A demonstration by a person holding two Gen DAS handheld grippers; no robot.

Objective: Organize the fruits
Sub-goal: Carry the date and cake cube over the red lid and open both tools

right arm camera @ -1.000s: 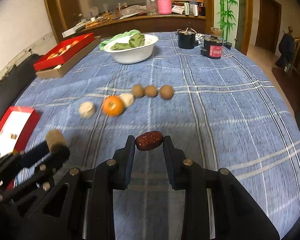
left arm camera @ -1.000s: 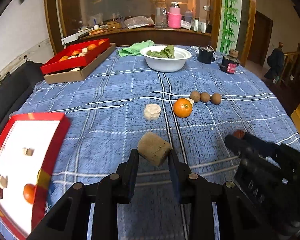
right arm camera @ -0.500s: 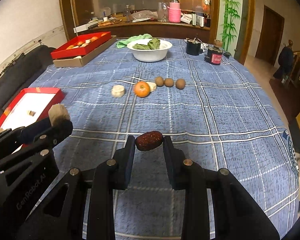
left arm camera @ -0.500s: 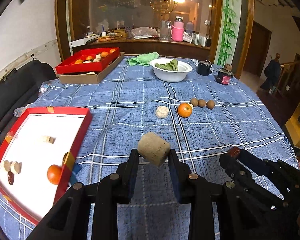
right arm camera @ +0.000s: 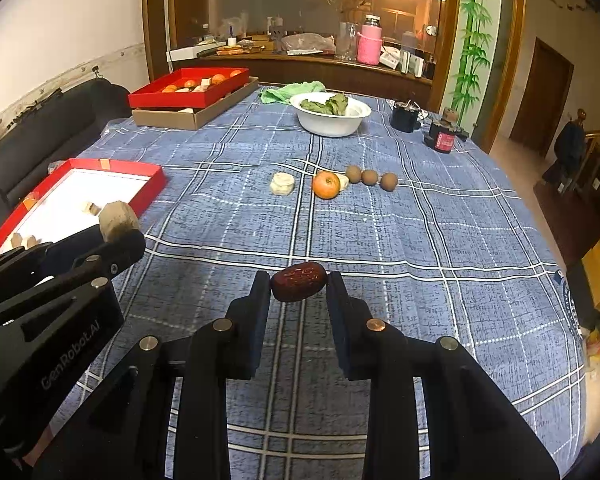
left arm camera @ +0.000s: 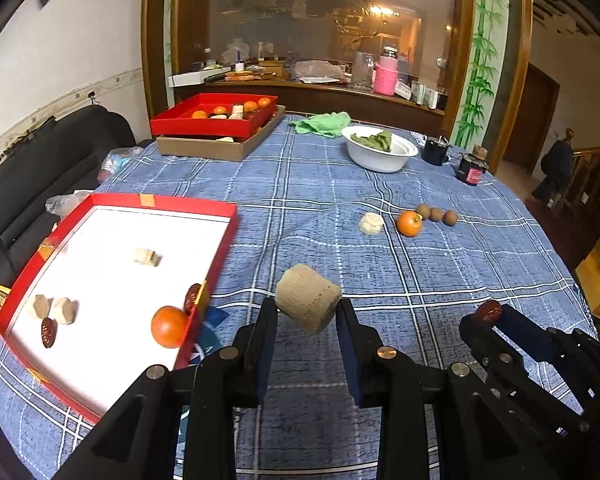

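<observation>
My left gripper [left arm camera: 306, 308] is shut on a tan cylindrical piece [left arm camera: 309, 298], held above the blue checked tablecloth just right of the red tray [left arm camera: 220, 248]. That tray holds an orange [left arm camera: 168, 326], red dates [left arm camera: 48, 332] and pale chunks [left arm camera: 144, 257]. My right gripper [right arm camera: 298, 282] is shut on a dark red date [right arm camera: 299, 281] above the cloth; the date also shows in the left wrist view [left arm camera: 489, 311]. Farther out on the cloth lie a pale chunk [right arm camera: 282, 183], an orange [right arm camera: 326, 185] and three brown round fruits [right arm camera: 370, 177].
A second red tray of fruit [left arm camera: 216, 118] rests on a cardboard box [left arm camera: 220, 146] at the far left. A white bowl of greens [left arm camera: 380, 151], a green cloth [left arm camera: 322, 124] and two dark jars [left arm camera: 472, 168] stand at the far end. A black sofa [left arm camera: 28, 172] borders the left side.
Both grippers have pulled back and risen with their pieces still held. The red tray has come fully into the left wrist view, and the table's fruit now looks farther off.
</observation>
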